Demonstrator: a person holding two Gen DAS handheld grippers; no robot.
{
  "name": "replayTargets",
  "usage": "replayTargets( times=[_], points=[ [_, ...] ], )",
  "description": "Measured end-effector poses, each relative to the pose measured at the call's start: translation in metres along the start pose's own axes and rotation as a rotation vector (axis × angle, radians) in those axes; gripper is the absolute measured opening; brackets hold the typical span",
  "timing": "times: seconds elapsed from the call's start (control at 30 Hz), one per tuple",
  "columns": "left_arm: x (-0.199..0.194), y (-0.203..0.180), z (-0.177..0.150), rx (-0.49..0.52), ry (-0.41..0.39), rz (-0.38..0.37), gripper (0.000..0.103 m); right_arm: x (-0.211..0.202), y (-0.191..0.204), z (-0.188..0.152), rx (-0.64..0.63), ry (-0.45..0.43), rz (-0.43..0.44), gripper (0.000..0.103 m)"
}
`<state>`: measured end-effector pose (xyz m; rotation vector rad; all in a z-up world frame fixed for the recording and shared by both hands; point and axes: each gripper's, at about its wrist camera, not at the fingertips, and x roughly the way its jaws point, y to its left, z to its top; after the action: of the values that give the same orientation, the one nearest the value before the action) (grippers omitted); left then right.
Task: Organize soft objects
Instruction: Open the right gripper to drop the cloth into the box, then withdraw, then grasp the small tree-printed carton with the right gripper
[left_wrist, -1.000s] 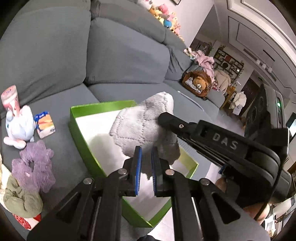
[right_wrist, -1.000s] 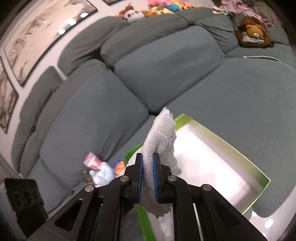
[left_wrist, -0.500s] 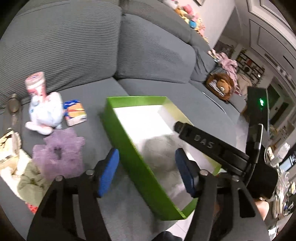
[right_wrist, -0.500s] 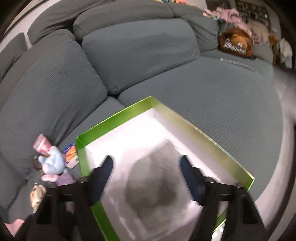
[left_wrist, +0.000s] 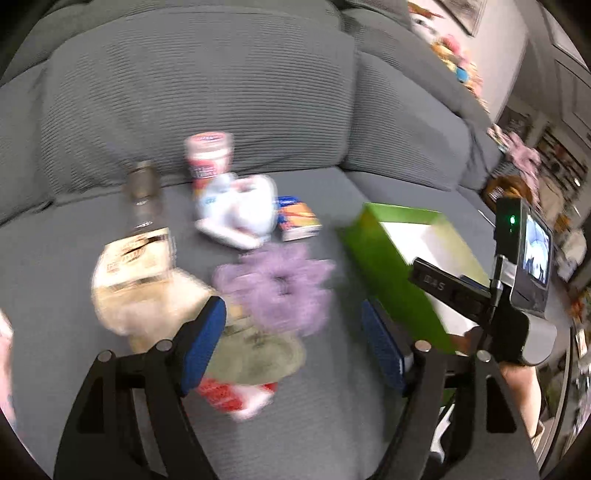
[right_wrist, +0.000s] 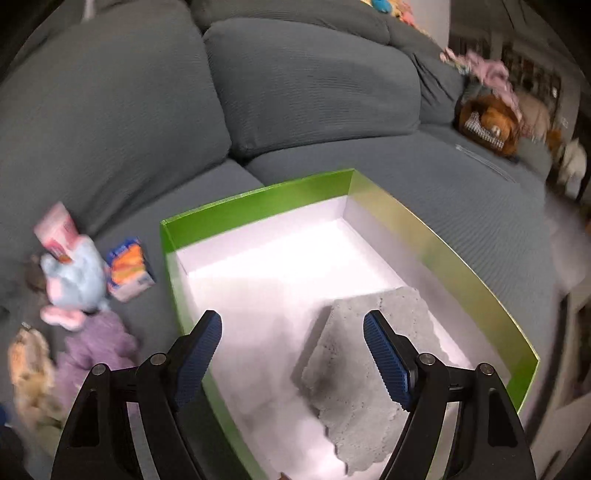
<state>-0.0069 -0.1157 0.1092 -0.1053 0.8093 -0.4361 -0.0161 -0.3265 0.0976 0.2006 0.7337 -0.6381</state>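
Observation:
A grey quilted cloth (right_wrist: 365, 369) lies loose in the near right corner of the green box (right_wrist: 258, 199), which has a white inside. My right gripper (right_wrist: 291, 319) hangs open above the box floor, and the cloth lies under its right finger, untouched. In the left wrist view my left gripper (left_wrist: 291, 308) is over the sofa seat left of the green box (left_wrist: 384, 266). Its jaws are opening with nothing between them. A fluffy purple scrunchie (left_wrist: 280, 284) sits just beyond its fingertips, and an olive soft item (left_wrist: 262, 354) lies beneath them.
On the seat left of the box are a pale plush toy (left_wrist: 240, 210), an orange-and-blue packet (left_wrist: 297, 218), a pink cup (left_wrist: 210, 155), a bottle (left_wrist: 144, 192) and a red-and-white pack (left_wrist: 229, 397). Grey sofa cushions (right_wrist: 314, 81) rise behind. A brown plush (right_wrist: 487, 122) sits far right.
Both grippers let go of the grey cloth, which dropped into the box. The left gripper swung left from the box to the pile of items; the right tilted down over the box.

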Motion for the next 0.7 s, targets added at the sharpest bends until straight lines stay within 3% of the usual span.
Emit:
replayTargets(
  times=[0.2,0.5,0.63,0.7],
  points=[
    [-0.017,0.057,-0.014,-0.080,-0.011,0.103,0.076,-0.009,0.019,-0.005,-0.102,-0.082,-0.078,0.080],
    [-0.026,0.127,-0.032,-0.285,-0.010,0.166,0.076,-0.009,0.048,-0.007,-0.188,-0.088,0.005,0.080],
    [-0.027,0.142,-0.040,-0.310,0.008,0.156,0.081,-0.015,0.060,-0.012,-0.228,-0.097,0.076,0.080],
    [-0.027,0.143,-0.041,-0.311,0.014,0.153,0.083,-0.019,0.065,-0.014,-0.240,-0.116,0.059,0.080]
  ],
)
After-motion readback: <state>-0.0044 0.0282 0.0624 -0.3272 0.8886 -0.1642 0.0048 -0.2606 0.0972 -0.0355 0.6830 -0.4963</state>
